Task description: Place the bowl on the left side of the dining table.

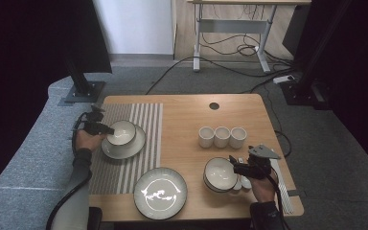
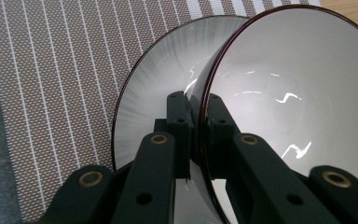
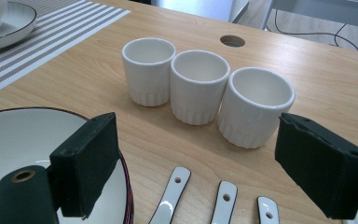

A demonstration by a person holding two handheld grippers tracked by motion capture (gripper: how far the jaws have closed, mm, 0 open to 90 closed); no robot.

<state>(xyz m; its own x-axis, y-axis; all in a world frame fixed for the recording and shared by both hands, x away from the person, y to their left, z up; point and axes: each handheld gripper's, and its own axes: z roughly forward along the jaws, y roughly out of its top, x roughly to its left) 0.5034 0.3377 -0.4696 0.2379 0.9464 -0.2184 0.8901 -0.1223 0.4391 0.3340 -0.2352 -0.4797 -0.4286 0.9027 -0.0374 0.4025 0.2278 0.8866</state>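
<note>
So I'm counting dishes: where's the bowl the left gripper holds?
High view, left side: the bowl sits on a plate on the striped mat.

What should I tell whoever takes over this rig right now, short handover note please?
Left hand-held gripper: shut on the rim of the bowl, which sits on the small plate on the striped placemat.
Right hand-held gripper: open, holding nothing, beside the second bowl at the table's right.
Elsewhere: big plate at the near edge, three cups in a row, white spoons near the right gripper.
Done: one bowl on its plate.
Left, probably: release it, then place the remaining pieces.
</note>
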